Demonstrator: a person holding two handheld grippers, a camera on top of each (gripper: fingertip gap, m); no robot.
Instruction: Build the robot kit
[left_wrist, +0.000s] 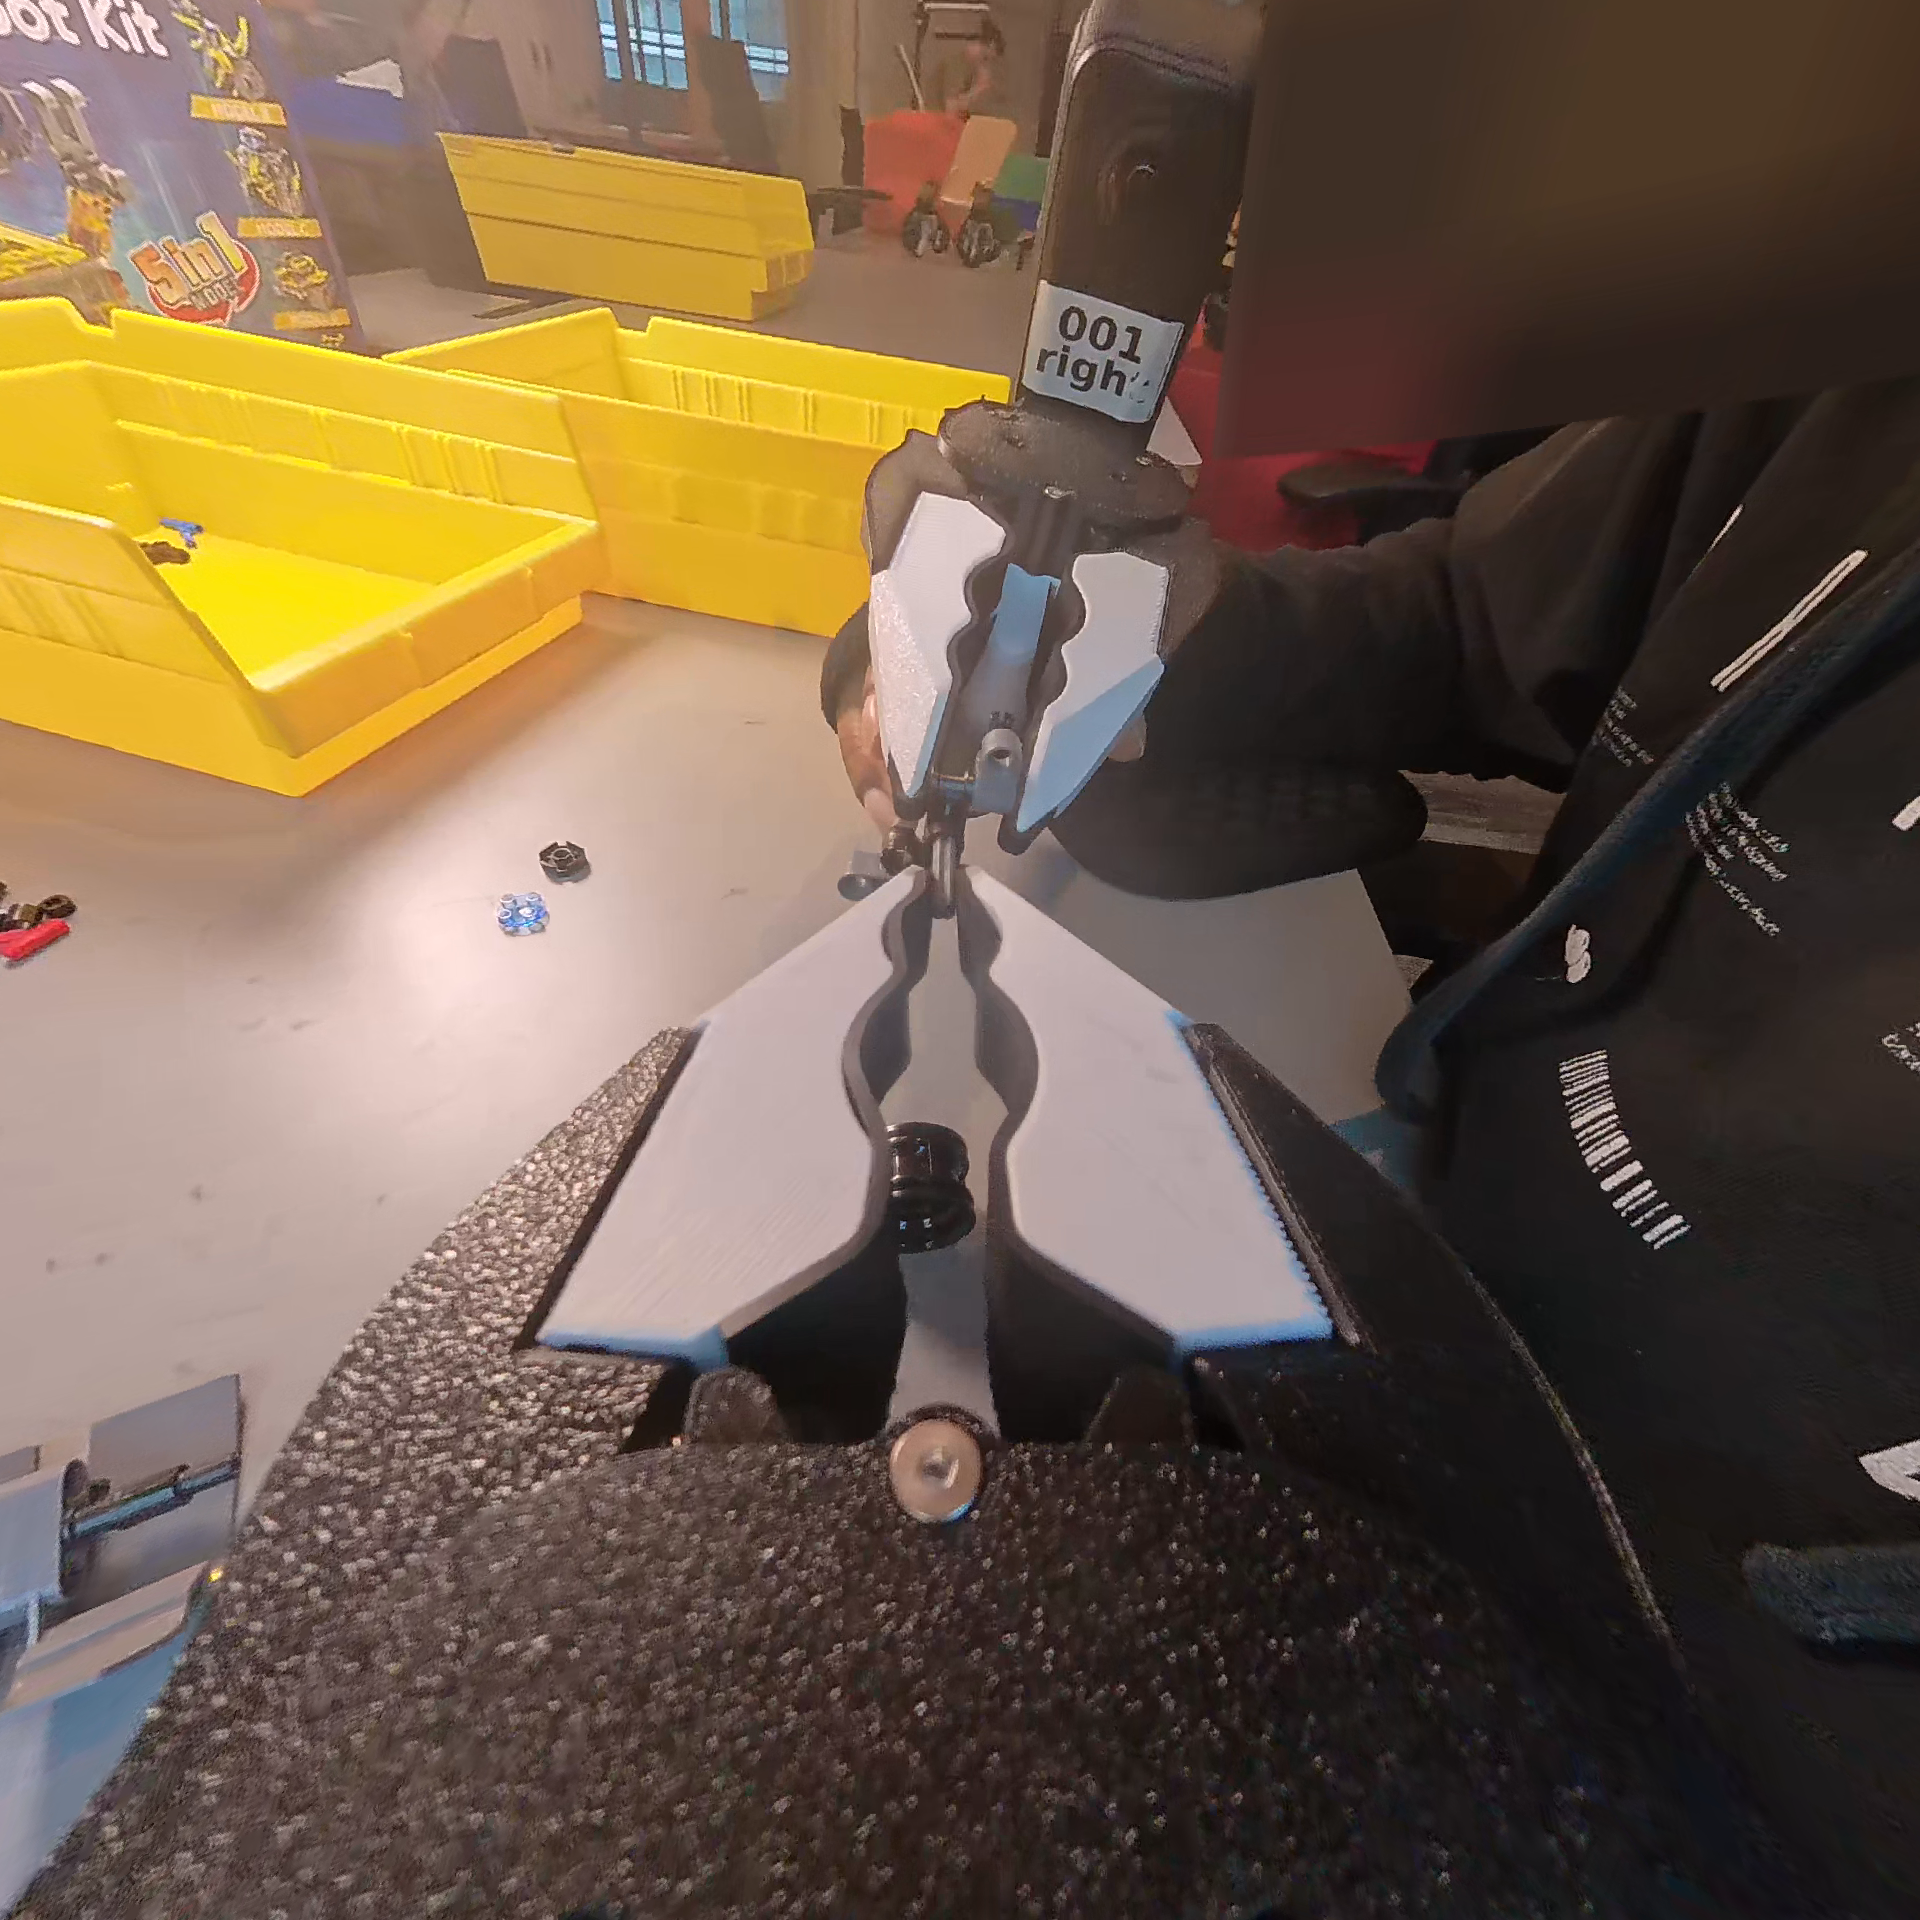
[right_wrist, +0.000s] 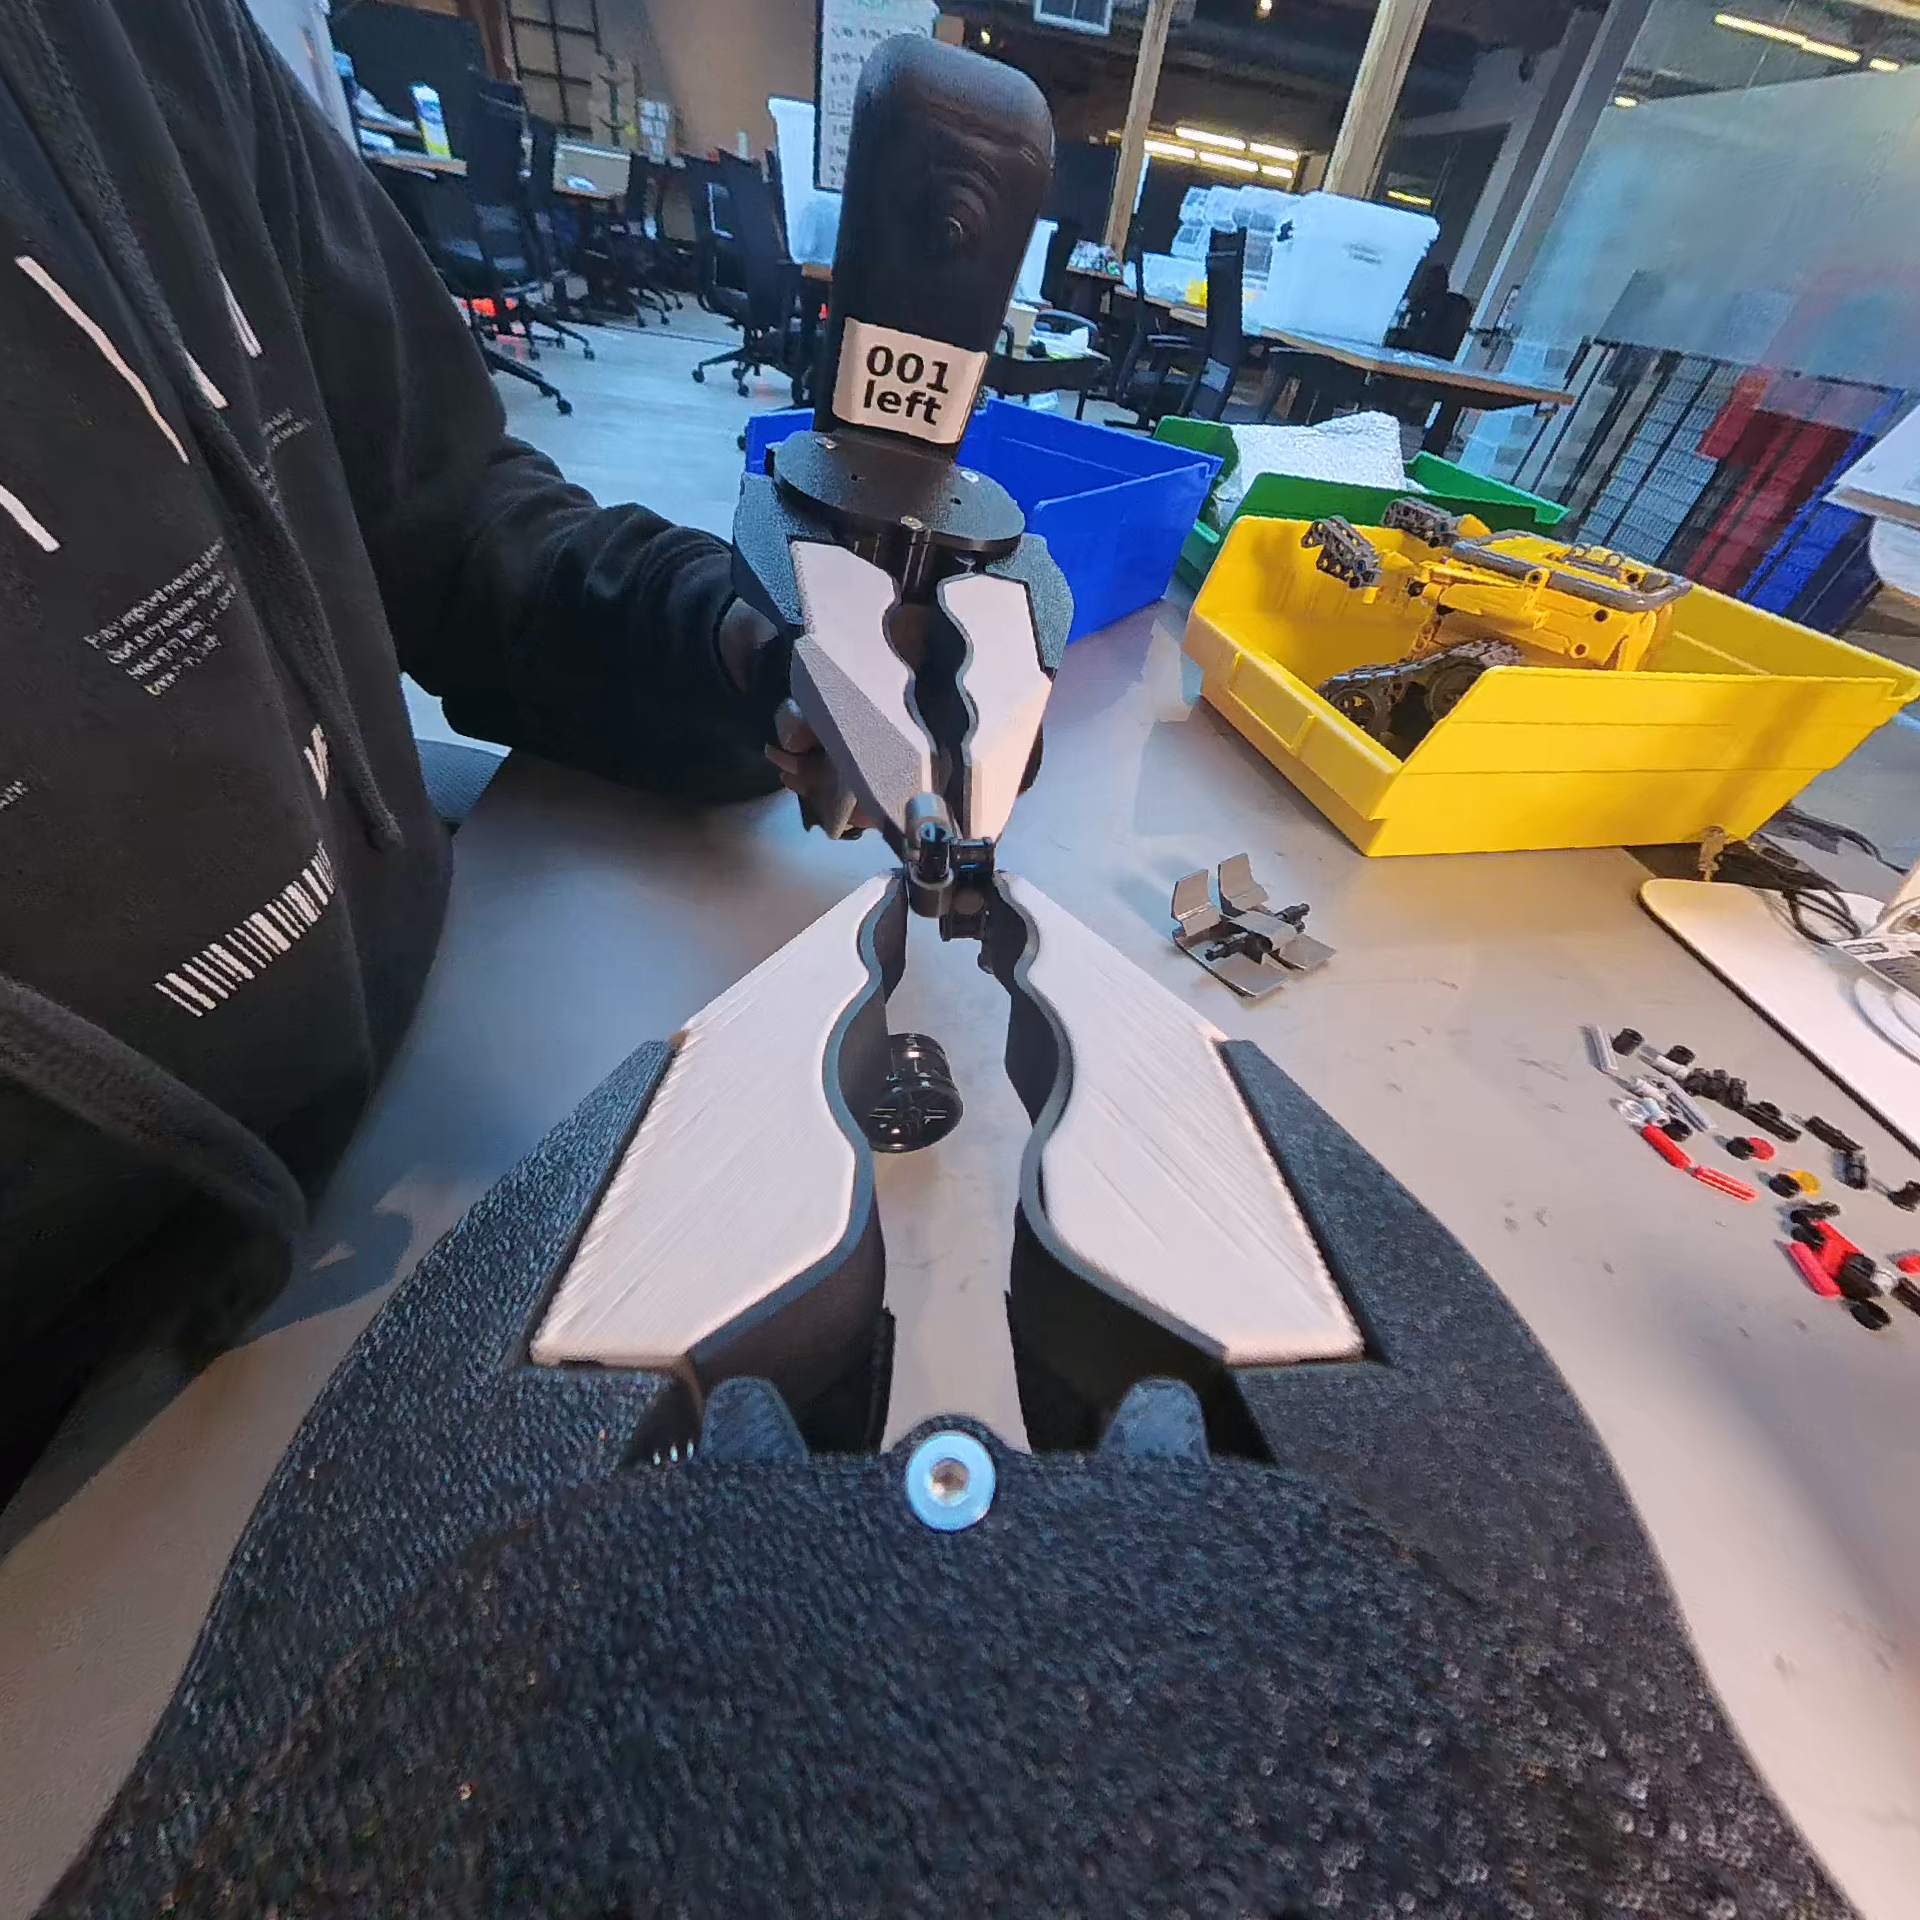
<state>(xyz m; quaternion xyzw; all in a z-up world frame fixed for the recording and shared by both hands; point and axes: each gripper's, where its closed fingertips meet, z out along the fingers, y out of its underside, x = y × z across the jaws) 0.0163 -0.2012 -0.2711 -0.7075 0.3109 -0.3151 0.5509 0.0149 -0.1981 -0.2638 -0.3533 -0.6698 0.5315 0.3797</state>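
Note:
My left gripper (left_wrist: 940, 891) and right gripper (right_wrist: 951, 896) meet tip to tip above the grey table (left_wrist: 364, 1091). Each is shut on one end of a small black and grey building-part assembly (left_wrist: 940, 847), which also shows in the right wrist view (right_wrist: 940, 857). In the left wrist view the right gripper (left_wrist: 951, 816) points at me and also clamps a grey connector (left_wrist: 1001, 750). In the right wrist view the left gripper (right_wrist: 940, 826) faces me. A black wheel hub (left_wrist: 925, 1195) lies on the table under the fingers; it also shows in the right wrist view (right_wrist: 909, 1096).
Yellow bins (left_wrist: 343, 665) and a toy kit box (left_wrist: 156, 156) stand at the far left. A blue round piece (left_wrist: 520, 914) and a black one (left_wrist: 564, 860) lie loose. A yellow bin (right_wrist: 1610, 769) holds a yellow tracked model (right_wrist: 1507, 613). A grey plate assembly (right_wrist: 1247, 925) and small parts (right_wrist: 1766, 1164) lie to the right. My left and right fingertips are right by each other. The blue round piece (left_wrist: 520, 914) is about 20 cm from both grippers' fingertips.

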